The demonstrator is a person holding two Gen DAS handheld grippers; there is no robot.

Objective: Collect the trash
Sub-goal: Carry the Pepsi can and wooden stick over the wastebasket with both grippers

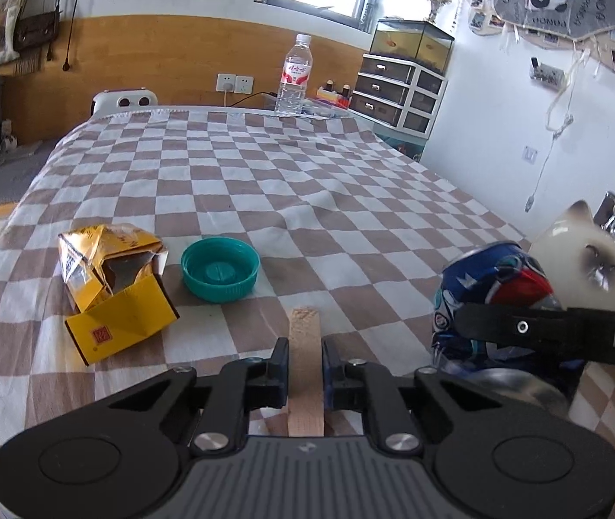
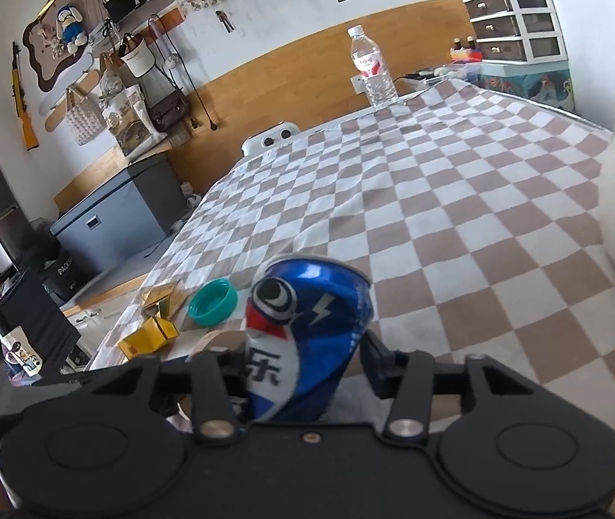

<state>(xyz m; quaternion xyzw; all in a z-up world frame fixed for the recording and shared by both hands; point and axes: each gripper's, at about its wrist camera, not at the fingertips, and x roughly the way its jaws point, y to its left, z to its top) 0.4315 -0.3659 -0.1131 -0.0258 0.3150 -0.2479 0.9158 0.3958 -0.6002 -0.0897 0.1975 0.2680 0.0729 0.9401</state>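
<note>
My left gripper [image 1: 304,357] is shut on a flat wooden stick [image 1: 305,372], held just above the checkered tablecloth [image 1: 307,181]. A torn yellow carton [image 1: 112,289] and a teal plastic lid [image 1: 220,269] lie on the cloth ahead to the left; both also show in the right wrist view, the carton [image 2: 151,328] and the lid [image 2: 213,302]. My right gripper [image 2: 303,359] is shut on a crushed blue Pepsi can [image 2: 307,333]; the can also shows in the left wrist view [image 1: 493,285], at the right.
A white ceramic cat container [image 1: 593,259] stands at the table's right edge, close behind the can. A clear water bottle [image 1: 294,75] stands at the far edge. A drawer unit [image 1: 398,86] with a fish tank is beyond the table.
</note>
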